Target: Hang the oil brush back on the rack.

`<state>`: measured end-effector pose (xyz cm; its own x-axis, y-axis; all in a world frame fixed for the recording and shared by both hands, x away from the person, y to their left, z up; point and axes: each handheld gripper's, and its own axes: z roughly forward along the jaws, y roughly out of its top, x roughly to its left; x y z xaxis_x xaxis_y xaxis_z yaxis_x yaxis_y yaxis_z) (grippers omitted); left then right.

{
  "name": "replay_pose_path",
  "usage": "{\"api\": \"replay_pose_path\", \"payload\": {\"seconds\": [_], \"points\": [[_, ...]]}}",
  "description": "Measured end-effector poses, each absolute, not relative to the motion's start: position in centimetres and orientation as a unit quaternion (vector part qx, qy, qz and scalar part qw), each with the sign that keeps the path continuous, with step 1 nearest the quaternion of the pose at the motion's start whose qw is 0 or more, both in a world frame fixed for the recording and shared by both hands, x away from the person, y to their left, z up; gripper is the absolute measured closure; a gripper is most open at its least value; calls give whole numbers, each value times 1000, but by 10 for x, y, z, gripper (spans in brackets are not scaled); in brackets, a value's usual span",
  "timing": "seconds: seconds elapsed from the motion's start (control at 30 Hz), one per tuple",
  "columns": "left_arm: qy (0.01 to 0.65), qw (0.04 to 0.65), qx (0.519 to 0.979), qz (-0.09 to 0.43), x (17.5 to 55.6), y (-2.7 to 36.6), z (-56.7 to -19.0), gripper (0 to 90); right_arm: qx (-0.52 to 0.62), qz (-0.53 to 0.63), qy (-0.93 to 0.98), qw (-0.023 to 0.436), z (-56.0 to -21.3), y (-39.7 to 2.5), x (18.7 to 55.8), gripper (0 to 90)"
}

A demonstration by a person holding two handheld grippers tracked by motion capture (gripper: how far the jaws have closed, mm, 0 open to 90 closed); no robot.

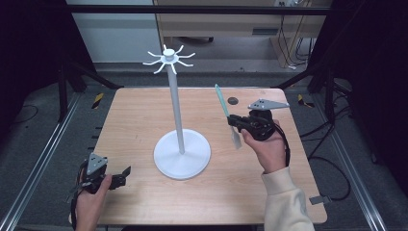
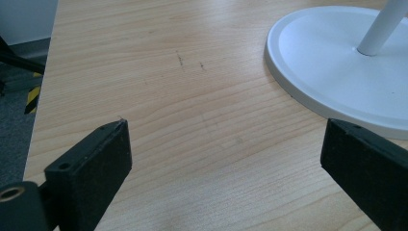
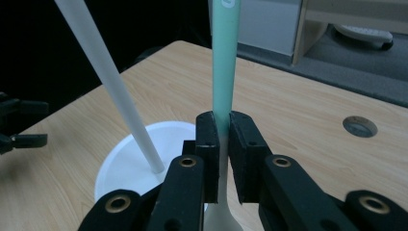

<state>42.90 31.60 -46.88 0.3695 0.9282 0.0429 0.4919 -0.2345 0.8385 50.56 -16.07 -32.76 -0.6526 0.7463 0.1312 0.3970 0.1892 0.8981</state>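
High view: on the wooden table point(image 1: 144, 120), a white stand point(image 1: 177, 110) with a round base, a thin pole and hooked arms on top sits near the middle. Over the right edge, the right gripper point(image 1: 234, 121) has its jaws clenched on a spatula point(image 1: 226, 108), teal handle tilted up and away, pale blade hanging below. Faint marking at the handle's top cannot be read. By the near left corner, the left gripper point(image 1: 126, 173) rests with jaws spread wide, holding nothing.
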Motion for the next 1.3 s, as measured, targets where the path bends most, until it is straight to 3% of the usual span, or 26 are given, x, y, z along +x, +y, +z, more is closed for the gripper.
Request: {"api": "replay_pose_path", "payload": {"seconds": [0.87, 1.3], "points": [[482, 386, 732, 288, 430, 316, -467, 33, 300, 575, 730, 214, -265, -139, 467, 831], [482, 385, 732, 288, 430, 316, -467, 33, 277, 594, 723, 220, -254, -135, 456, 831]]}}
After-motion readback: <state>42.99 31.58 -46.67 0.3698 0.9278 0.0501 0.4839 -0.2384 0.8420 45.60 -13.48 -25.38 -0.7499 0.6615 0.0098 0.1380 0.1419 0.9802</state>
